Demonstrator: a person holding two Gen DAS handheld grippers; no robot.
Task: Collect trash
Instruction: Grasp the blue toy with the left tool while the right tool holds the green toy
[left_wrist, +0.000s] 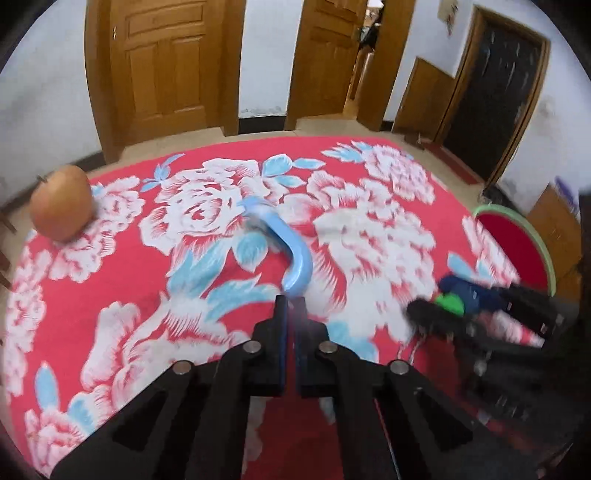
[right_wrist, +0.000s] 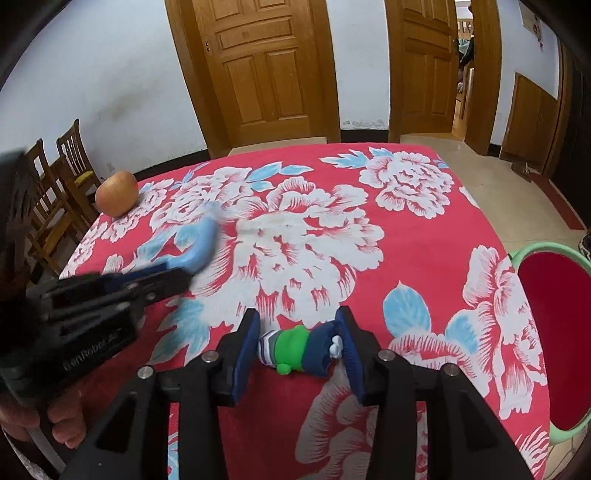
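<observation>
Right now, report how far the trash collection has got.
Done: nothing shows inside the red bin as far as its visible part goes. In hand: the left gripper is shut on the end of the blue curved piece; the right gripper brackets the small toy figure, contact unclear. Left: drop both in the bin. The apple sits untouched.
</observation>
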